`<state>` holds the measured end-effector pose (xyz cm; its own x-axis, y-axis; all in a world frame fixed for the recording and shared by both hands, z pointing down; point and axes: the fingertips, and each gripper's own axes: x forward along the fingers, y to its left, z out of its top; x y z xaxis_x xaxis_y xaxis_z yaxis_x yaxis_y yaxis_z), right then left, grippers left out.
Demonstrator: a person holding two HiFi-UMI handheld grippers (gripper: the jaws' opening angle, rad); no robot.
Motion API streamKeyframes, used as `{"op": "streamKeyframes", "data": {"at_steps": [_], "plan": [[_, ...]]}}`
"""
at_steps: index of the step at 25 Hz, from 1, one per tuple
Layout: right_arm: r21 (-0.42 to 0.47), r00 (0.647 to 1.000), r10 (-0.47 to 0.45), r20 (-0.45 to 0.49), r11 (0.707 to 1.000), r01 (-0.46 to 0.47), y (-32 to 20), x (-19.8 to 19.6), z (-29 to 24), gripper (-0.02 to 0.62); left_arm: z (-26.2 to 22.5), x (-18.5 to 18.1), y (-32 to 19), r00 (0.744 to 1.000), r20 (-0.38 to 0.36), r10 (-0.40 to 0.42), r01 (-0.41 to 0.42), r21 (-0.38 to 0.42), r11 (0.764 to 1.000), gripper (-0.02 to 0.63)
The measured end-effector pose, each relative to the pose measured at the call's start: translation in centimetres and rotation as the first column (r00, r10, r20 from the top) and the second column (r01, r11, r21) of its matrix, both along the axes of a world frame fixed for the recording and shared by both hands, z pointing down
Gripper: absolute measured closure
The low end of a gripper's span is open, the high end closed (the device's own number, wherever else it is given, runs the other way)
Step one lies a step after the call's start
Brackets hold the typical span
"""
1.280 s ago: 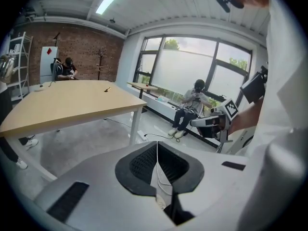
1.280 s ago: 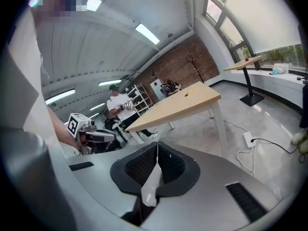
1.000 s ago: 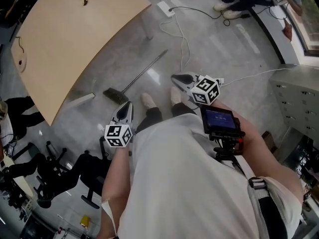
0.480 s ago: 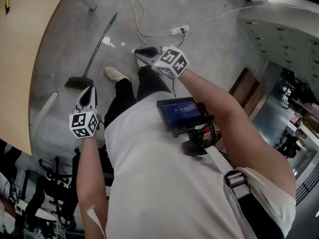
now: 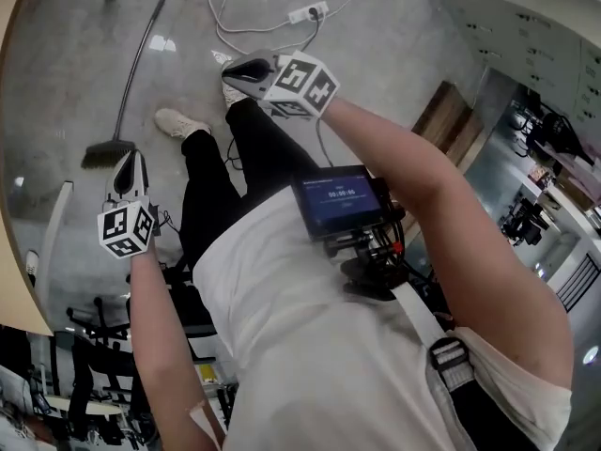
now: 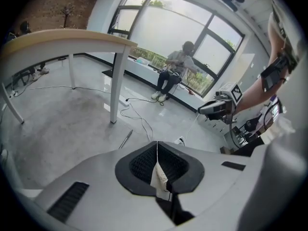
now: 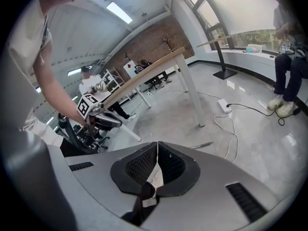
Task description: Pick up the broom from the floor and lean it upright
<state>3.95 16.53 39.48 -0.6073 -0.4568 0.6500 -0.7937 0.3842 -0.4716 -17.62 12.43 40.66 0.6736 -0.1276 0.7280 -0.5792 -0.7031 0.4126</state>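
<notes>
The broom [image 5: 105, 154] lies flat on the grey floor at the upper left of the head view, its dark bristle head nearest me and its thin metal handle running away. My left gripper [image 5: 130, 158] hangs shut and empty just right of the bristle head, above the floor. My right gripper [image 5: 225, 71] is shut too and holds nothing, over my shoe, well right of the handle. In the left gripper view the pads [image 6: 157, 150] meet, and the broom handle [image 6: 126, 139] shows just beyond them. From the right gripper view, a piece of the handle [image 7: 202, 145] lies past the closed jaws.
A wood-topped table [image 6: 72, 36] on white legs stands past the broom. A power strip [image 5: 308, 12] and white cables trail across the floor. Grey cabinets [image 5: 526, 45] line the right, office chairs [image 5: 103, 383] the lower left. A person [image 6: 173, 73] sits by the window.
Both grippers have come down toward the floor, still shut. The left one has closed in on the bristle head. The head view has swung, so the broom now sits at its upper left.
</notes>
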Motion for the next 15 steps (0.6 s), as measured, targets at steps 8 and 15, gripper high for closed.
{"op": "streamKeyframes", "data": {"at_steps": [8, 15], "plan": [[-0.039, 1.000, 0.013, 0.027, 0.999, -0.012, -1.4, 4.6, 7.0, 0.577, 8.6, 5.1, -1.2, 0.997, 0.039, 0.064, -0.064, -0.015, 0.998, 0.595], [-0.014, 0.998, -0.023, 0.052, 1.000, 0.024, -2.6, 4.0, 12.4, 0.578, 16.5, 4.4, -3.3, 0.992, 0.115, 0.048, -0.051, 0.026, 0.998, 0.594]]}}
